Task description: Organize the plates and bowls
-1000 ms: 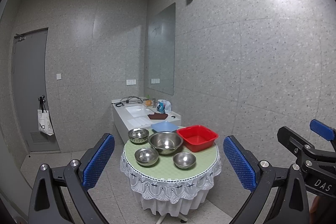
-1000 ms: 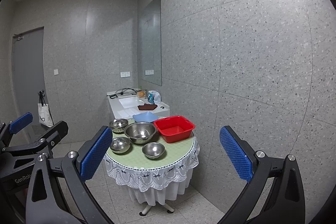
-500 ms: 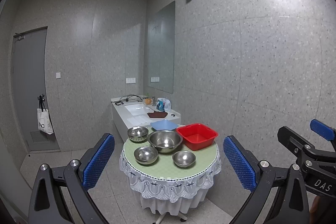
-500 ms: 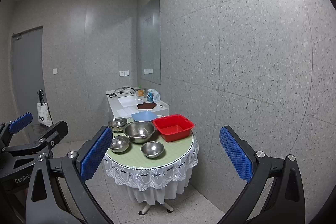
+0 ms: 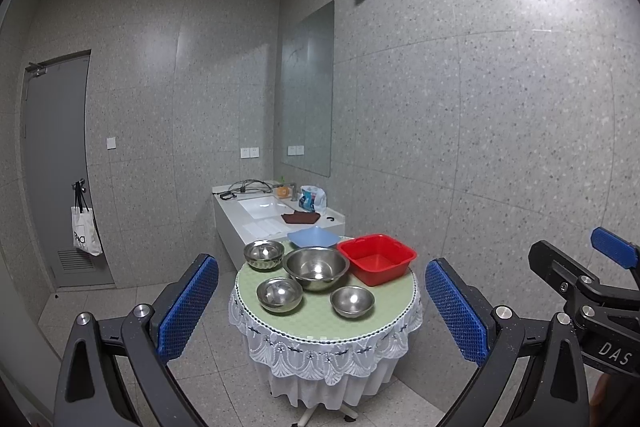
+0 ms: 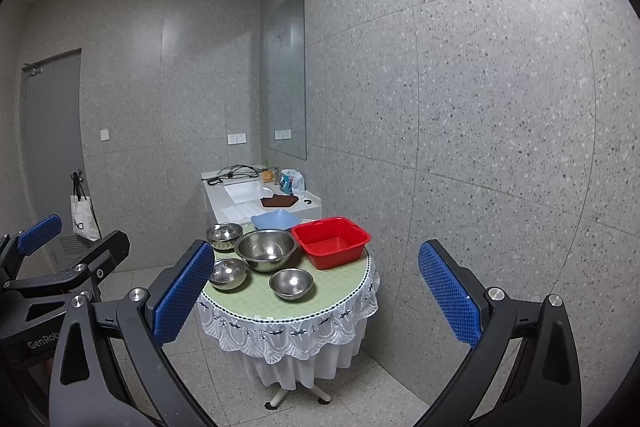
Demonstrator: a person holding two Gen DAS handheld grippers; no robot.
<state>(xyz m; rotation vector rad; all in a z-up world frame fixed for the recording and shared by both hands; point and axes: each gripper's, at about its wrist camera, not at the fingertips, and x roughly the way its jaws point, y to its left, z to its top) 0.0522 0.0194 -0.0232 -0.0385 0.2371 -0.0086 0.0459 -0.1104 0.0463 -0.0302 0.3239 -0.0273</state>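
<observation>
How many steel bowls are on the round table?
4: a large bowl mid-table, one at back left, one at front left, one at front right. None seem hidden.

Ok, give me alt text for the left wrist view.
Open left gripper faces a round lace-skirted table across the room, holding one large steel bowl, three small steel bowls, a red plastic basin and a blue plate.

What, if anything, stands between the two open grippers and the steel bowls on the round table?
Nothing visible: only bare floor lies between the left gripper, the right gripper and the table; the small front bowl sits unobstructed.
</observation>
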